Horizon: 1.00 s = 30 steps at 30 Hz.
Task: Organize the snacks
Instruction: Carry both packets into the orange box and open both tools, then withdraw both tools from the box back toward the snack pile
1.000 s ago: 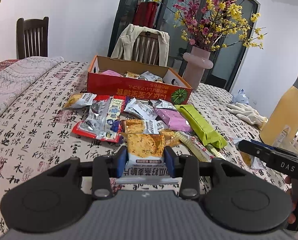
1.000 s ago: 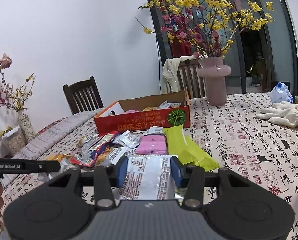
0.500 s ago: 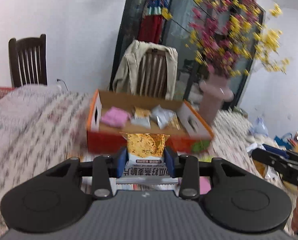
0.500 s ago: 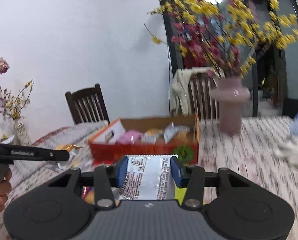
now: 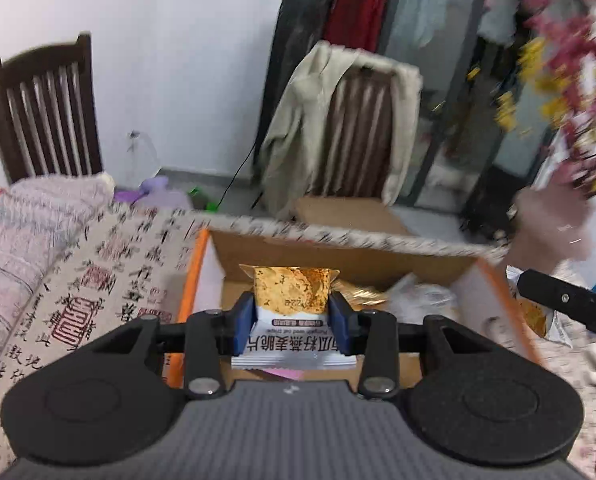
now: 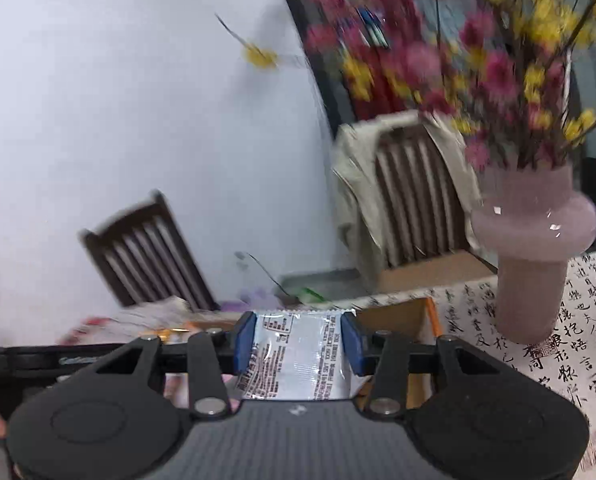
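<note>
My left gripper (image 5: 291, 322) is shut on a white and gold snack packet (image 5: 291, 300) and hangs over the orange cardboard box (image 5: 193, 276). Inside the box lie a gold wrapper (image 5: 362, 294) and a silvery packet (image 5: 422, 300). My right gripper (image 6: 298, 342) is shut on a silver snack packet (image 6: 298, 356), above the box's far right corner (image 6: 430, 312). In the left wrist view the right gripper's black arm (image 5: 566, 304) reaches in from the right edge. The left gripper's arm (image 6: 57, 358) crosses the left side of the right wrist view.
A pink vase (image 6: 534, 256) of red and yellow flowers stands just right of the box on the calligraphy-print tablecloth (image 5: 109, 280). Beyond the table stand a dark wooden chair (image 5: 41, 108) and a chair draped with a beige jacket (image 5: 338, 132). A folded quilt (image 5: 21, 220) lies at left.
Both grippers have moved forward from the loose snack pile to over the orange box, each carrying its packet. The pile has dropped out of view.
</note>
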Each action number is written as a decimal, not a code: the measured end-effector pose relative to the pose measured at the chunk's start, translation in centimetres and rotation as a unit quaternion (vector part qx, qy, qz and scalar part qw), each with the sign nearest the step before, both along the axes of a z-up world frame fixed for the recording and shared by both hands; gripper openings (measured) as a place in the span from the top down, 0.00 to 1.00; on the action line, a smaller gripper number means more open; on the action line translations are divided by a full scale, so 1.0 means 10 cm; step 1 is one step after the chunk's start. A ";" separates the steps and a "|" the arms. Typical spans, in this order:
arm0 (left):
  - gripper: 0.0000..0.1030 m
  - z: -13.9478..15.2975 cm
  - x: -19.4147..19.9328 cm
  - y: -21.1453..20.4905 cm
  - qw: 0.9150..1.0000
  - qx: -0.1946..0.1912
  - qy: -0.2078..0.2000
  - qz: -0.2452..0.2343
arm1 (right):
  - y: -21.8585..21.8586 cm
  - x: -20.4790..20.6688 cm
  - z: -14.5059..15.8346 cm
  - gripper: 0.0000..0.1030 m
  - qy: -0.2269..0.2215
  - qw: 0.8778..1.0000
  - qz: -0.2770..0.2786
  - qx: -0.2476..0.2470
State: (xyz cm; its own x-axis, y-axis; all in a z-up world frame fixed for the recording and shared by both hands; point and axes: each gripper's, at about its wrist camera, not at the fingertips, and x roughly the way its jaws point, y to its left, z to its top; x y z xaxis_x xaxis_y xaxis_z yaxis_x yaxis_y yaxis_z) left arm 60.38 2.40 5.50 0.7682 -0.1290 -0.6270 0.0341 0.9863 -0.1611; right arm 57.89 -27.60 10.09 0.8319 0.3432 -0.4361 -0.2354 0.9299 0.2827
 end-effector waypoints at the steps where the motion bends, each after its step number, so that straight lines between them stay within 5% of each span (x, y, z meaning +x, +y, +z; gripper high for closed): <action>1: 0.61 -0.10 0.08 0.01 1.000 0.005 0.011 0.006 | 0.02 0.14 -0.09 0.56 0.016 1.000 -0.003 -0.002; 8: 0.59 -0.50 0.11 -0.03 0.997 0.072 0.019 -0.003 | 0.23 0.61 -0.72 0.56 0.089 0.995 0.009 -0.037; 13: 0.42 -0.41 0.00 -0.12 0.997 0.075 0.006 -0.023 | 0.29 0.72 -0.83 0.46 0.107 0.994 0.019 -0.008; 21: 0.30 0.08 -0.55 -0.17 0.996 0.075 -0.040 -0.034 | 0.13 0.26 -0.48 0.36 0.065 0.998 0.009 -0.016; 24: 0.14 0.32 -0.93 -0.16 0.996 0.066 -0.061 -0.027 | 0.06 0.00 -0.28 0.35 0.057 0.998 0.004 -0.024; 30: 0.05 0.67 -1.90 -0.15 0.989 0.068 -0.129 -0.007 | -0.14 -0.81 0.06 0.23 0.023 0.999 0.016 -0.017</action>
State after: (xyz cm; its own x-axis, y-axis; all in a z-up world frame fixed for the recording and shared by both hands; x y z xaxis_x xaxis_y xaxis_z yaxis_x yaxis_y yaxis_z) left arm 41.36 0.89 12.16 0.9034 -0.0688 -0.4232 0.0711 0.9974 -0.0105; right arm 49.83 -29.00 10.72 0.8000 0.3527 -0.4854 -0.2518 0.9317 0.2619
